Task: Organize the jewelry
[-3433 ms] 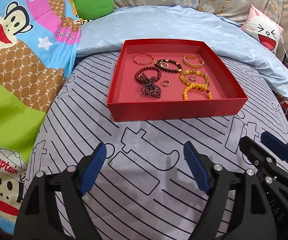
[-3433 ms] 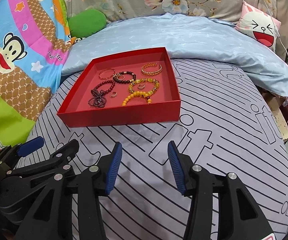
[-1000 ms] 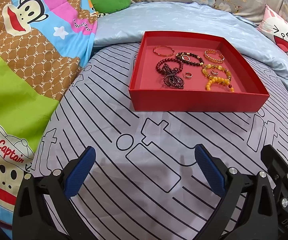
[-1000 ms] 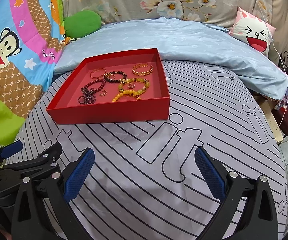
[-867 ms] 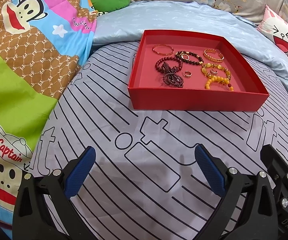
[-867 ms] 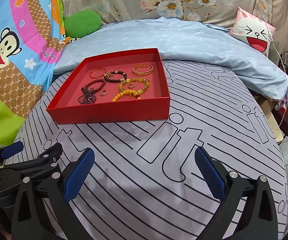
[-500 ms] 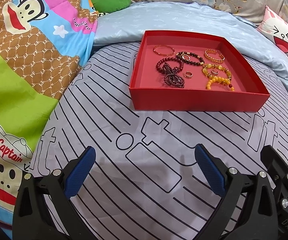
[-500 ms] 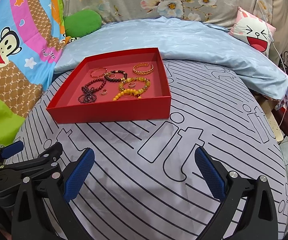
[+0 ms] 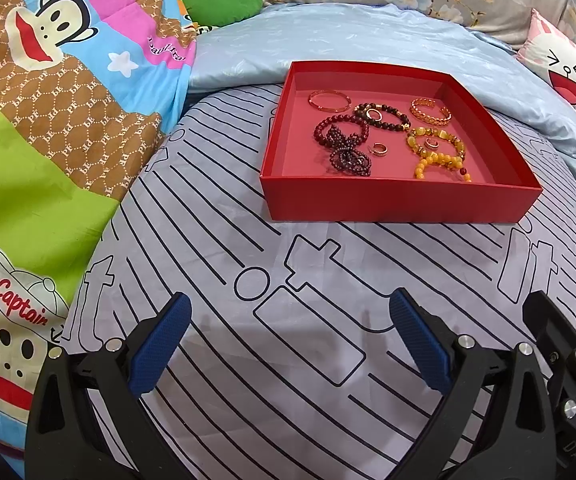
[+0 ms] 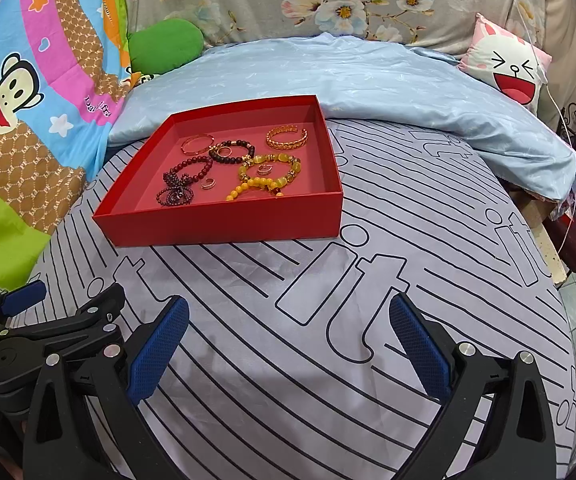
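Two grippers hovering over a bed in front of a red tray (image 9: 399, 204) of jewelry.

The left gripper (image 9: 288, 336) and right gripper (image 10: 288, 340) are both holding their blue-padded fingers (image 9: 160, 344) spread wide, gripping nothing, well short of the tray's near wall. The tray is sitting on the striped bedsheet (image 10: 367, 380); inside it are lying dark red bead bracelets (image 9: 341, 142), yellow bead bracelets (image 9: 437, 152), a gold cuff (image 9: 429, 111), a thin bangle (image 9: 329, 101) and small rings (image 9: 379, 149). Behind the tray a light blue quilt (image 10: 387, 80) is lying.
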Available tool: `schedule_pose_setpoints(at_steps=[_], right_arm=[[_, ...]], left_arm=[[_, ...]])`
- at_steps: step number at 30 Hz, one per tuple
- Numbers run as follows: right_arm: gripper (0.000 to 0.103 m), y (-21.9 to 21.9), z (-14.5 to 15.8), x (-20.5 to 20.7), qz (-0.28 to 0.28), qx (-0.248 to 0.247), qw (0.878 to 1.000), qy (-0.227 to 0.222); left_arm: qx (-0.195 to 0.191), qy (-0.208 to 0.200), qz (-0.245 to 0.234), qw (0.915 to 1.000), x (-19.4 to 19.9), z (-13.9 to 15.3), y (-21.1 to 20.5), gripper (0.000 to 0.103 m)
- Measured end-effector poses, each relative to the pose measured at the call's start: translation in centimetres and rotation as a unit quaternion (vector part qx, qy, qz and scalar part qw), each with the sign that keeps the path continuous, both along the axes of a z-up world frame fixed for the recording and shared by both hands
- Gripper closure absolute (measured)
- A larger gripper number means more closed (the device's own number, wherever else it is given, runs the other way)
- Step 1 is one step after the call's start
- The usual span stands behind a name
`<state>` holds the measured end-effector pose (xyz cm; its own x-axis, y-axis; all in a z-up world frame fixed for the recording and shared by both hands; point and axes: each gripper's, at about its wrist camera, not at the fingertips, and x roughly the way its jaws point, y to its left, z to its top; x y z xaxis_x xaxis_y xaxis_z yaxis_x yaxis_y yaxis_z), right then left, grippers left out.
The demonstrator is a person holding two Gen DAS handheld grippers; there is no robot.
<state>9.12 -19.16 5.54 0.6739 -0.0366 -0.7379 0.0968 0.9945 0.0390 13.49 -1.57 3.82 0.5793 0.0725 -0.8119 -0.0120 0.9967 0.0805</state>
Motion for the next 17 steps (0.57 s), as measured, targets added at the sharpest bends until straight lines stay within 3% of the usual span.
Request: schedule_pose_setpoints(at_steps=[17], right_arm=[[0.006, -0.12, -0.06, 0.0, 0.0, 0.001, 1.0, 0.0]], left_arm=[[0.004, -0.003, -0.003, 1.0, 0.01, 0.21, -0.33, 0.008]])
